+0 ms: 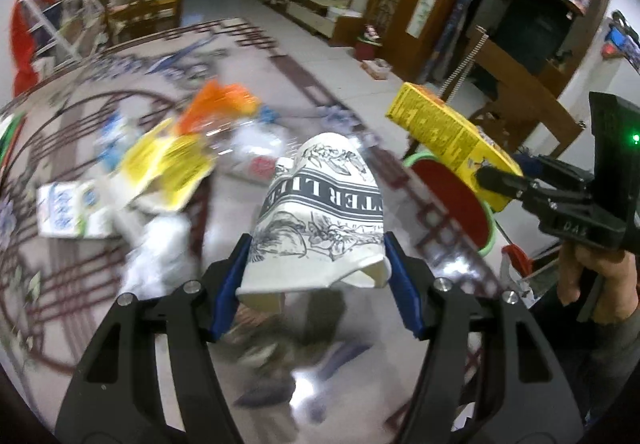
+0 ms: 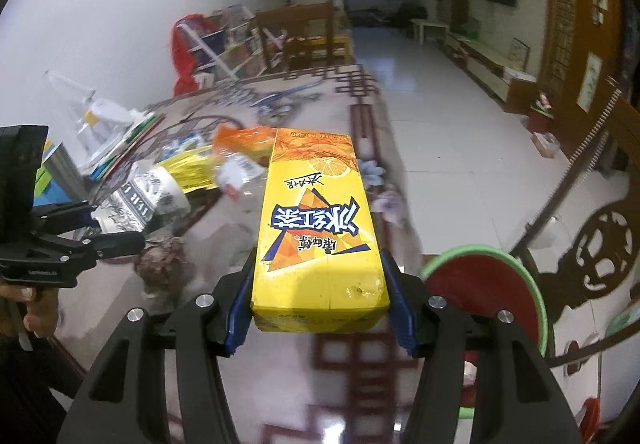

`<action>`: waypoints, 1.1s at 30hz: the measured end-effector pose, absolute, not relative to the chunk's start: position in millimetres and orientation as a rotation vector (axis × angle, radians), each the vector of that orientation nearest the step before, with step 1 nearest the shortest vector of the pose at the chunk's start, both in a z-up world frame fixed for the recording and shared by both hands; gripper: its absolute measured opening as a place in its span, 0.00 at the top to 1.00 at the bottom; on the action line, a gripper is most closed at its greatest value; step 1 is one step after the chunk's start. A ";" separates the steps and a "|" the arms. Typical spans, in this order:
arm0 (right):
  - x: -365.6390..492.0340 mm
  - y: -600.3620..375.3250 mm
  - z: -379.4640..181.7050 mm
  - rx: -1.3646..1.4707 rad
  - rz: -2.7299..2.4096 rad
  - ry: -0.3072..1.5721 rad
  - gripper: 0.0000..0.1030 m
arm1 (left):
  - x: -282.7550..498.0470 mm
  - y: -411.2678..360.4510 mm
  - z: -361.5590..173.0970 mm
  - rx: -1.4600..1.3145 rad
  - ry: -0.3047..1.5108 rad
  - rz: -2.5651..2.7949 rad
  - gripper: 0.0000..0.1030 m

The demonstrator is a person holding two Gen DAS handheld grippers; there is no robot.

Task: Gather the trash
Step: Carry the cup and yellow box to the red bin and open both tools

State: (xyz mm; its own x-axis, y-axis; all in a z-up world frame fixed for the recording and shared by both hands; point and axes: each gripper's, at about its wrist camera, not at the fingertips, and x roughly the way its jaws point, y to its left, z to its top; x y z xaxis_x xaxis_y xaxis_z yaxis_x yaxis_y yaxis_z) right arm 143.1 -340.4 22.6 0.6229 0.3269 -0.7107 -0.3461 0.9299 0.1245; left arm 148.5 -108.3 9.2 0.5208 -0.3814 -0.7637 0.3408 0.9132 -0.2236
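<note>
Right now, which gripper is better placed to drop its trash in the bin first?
Right. The right gripper holds the yellow carton beside the green-rimmed bin; the left gripper, holding the paper cup, is farther.

The counter [image 2: 360, 384] looked glossy and glass-smooth; the cup [image 1: 320, 211] was matt printed paper, the yellow carton [image 2: 320, 236] smooth cardboard.

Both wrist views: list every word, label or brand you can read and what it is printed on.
"冰红茶": upside down on the yellow drink carton in the right hand-held gripper.
"TER LIFE", partly hidden, upside down: on the white paper cup in the left hand-held gripper.
Carton's smaller print, the table litter and wall posters: too blurred or small.
</note>
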 end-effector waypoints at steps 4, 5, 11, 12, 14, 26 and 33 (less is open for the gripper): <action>142.4 -370.4 24.9 0.015 0.328 0.805 0.47 | 162.9 -143.7 12.9 -0.038 0.924 -0.493 0.40; 142.6 -376.5 24.5 0.024 0.316 0.805 0.47 | 167.0 -152.2 13.5 -0.044 0.926 -0.509 0.40; 143.7 -420.0 22.2 0.072 0.230 0.823 0.47 | 188.7 -194.9 13.5 -0.066 0.943 -0.587 0.40; 143.8 -426.1 22.0 0.082 0.220 0.825 0.47 | 193.2 -206.0 13.1 -0.063 0.946 -0.605 0.40; 143.9 -442.5 21.6 0.107 0.185 0.828 0.47 | 198.0 -218.4 12.0 -0.065 0.955 -0.632 0.40; 142.0 -504.3 16.1 0.181 0.065 0.856 0.47 | 221.8 -302.7 -5.8 -0.111 1.038 -0.785 0.40; 139.6 -519.0 10.6 0.137 -0.008 0.880 0.47 | 235.5 -324.8 -13.1 -0.156 1.089 -0.810 0.40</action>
